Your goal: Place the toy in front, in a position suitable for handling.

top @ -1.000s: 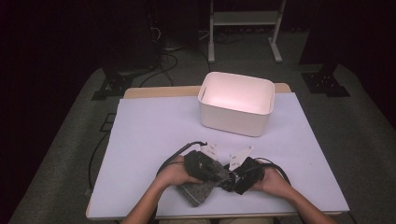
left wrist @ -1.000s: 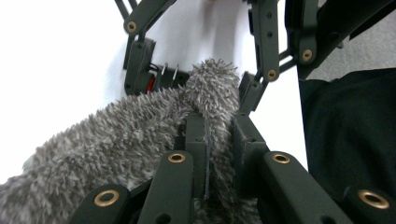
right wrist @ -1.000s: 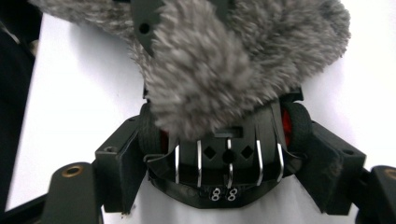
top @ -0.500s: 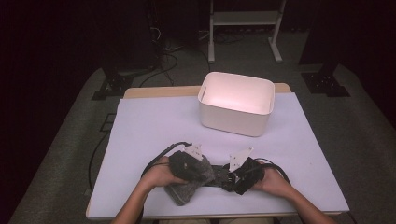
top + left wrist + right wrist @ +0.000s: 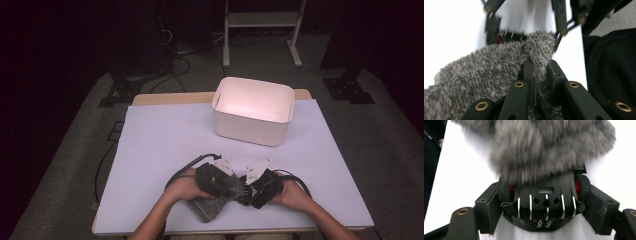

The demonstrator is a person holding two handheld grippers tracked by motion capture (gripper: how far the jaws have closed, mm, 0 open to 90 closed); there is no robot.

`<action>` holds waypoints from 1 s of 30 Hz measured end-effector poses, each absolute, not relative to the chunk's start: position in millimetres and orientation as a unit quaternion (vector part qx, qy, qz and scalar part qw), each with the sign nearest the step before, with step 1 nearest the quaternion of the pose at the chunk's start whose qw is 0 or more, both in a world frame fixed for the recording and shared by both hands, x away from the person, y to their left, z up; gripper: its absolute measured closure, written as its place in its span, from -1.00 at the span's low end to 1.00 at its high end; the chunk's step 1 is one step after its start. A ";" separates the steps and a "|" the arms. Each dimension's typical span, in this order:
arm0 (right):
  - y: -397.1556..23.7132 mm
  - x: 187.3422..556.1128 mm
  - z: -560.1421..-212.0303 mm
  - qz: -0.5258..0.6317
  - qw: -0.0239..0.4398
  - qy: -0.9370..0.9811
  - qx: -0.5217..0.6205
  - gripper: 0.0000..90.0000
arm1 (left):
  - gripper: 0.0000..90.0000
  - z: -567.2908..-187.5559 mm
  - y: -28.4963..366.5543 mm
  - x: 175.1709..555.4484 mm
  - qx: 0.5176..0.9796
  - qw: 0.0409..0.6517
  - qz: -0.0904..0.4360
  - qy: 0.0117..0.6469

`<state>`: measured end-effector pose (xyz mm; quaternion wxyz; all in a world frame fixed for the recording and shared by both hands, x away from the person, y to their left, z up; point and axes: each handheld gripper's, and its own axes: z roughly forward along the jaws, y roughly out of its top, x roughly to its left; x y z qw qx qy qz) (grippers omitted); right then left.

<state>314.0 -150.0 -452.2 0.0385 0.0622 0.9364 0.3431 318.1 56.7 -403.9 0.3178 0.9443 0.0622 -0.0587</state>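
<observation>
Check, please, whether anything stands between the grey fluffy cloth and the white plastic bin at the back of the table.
Nothing visible does. The grey fluffy cloth, pinched in the left gripper near the front edge, has only bare white table surface between it and the white plastic bin, whose open top is unobstructed.

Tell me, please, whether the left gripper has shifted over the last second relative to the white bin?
Yes, slightly. In the high view the left gripper, shut on the grey fuzzy cloth, slid left, away from the white bin, then came partway back.
</observation>
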 end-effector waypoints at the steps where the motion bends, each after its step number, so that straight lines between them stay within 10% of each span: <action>1: -150.1 314.2 -452.2 0.344 0.039 0.936 0.062 -0.48 | 0.78 -403.7 61.3 317.8 0.945 0.316 -0.057 0.067; 13: -150.3 315.8 -452.5 0.344 0.036 0.936 0.059 -0.48 | 0.76 -405.1 145.1 335.9 0.926 0.337 -0.039 0.167; 30: -149.7 312.4 -451.4 0.345 0.047 0.935 0.060 -0.49 | 0.74 -407.2 91.9 332.7 0.937 0.329 -0.052 0.106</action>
